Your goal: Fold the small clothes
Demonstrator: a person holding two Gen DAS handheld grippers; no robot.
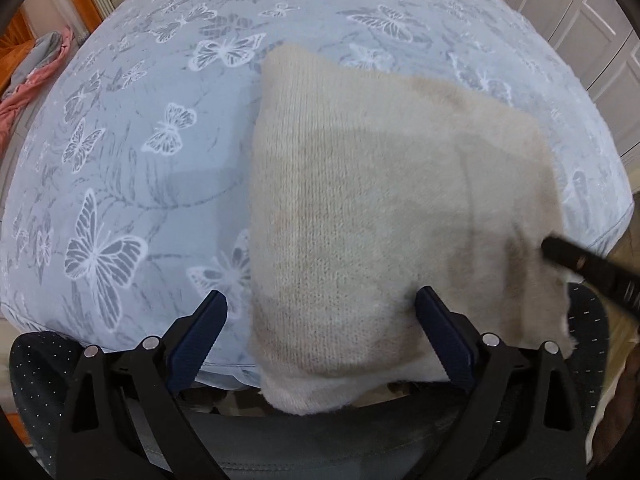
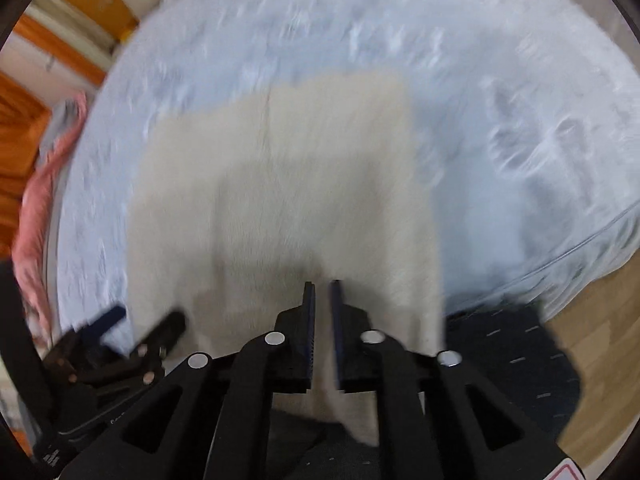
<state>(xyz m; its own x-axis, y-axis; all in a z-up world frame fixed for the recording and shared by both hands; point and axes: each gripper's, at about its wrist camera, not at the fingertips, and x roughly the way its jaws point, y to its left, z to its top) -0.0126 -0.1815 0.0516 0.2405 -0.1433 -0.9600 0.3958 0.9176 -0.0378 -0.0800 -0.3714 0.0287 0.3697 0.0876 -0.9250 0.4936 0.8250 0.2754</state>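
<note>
A cream knitted garment [image 1: 372,208] lies on the blue butterfly-print bed cover [image 1: 132,152], its near edge hanging over the bed's front edge. My left gripper [image 1: 322,308] is open above the garment's near left part, one finger over the bed cover, the other over the knit. In the blurred right wrist view the garment [image 2: 280,184] fills the middle, and my right gripper [image 2: 322,292] is shut on its near edge, with cloth pinched between the fingers. The right gripper also shows in the left wrist view [image 1: 560,252] at the garment's right edge. The left gripper also shows in the right wrist view [image 2: 144,324].
A pink and grey cloth [image 1: 36,80] lies at the bed's far left side. White cupboard doors [image 1: 592,28] stand at the back right. An orange wall [image 2: 24,128] is on the left. A dark dotted fabric [image 2: 512,356] lies below the bed's front edge over wooden floor.
</note>
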